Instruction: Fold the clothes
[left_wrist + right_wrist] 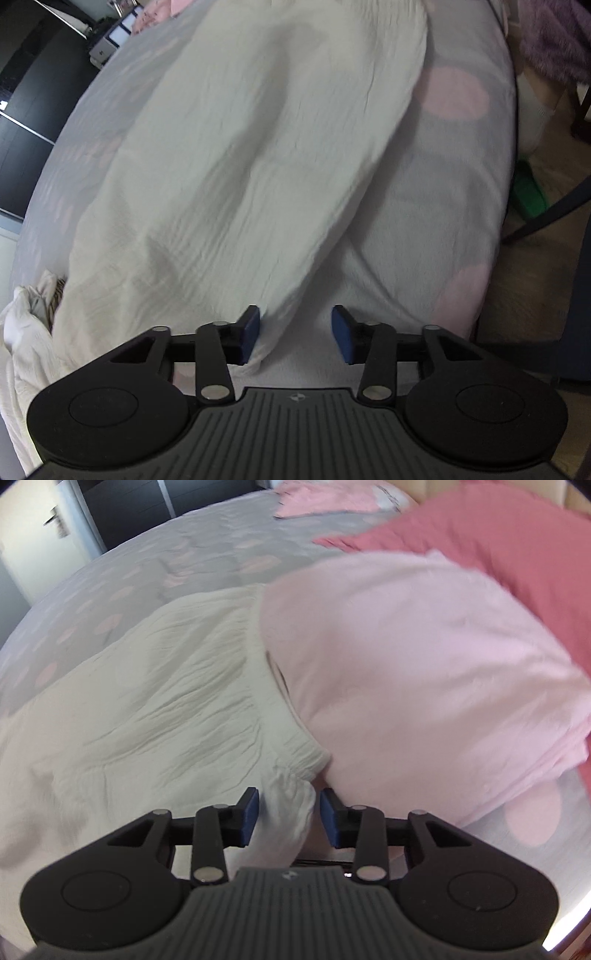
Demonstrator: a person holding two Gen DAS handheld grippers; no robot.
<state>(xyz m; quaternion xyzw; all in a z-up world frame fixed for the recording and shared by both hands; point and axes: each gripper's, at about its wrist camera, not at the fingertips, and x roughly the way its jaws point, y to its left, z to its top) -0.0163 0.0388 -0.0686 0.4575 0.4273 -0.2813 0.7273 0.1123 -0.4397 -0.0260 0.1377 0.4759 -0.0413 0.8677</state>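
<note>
A cream crinkled garment lies spread on the grey bed sheet with pink spots. My left gripper is open just above the garment's near hem corner, and cloth lies against its left pad. In the right wrist view the same cream garment shows its gathered waistband end. My right gripper is open with that waistband corner lying between the pads, not pinched.
A folded pale pink garment lies on the cream one's edge, with a darker pink cloth behind it. More pink clothes lie far back. The bed edge and floor are on the right; white cloth bunches at left.
</note>
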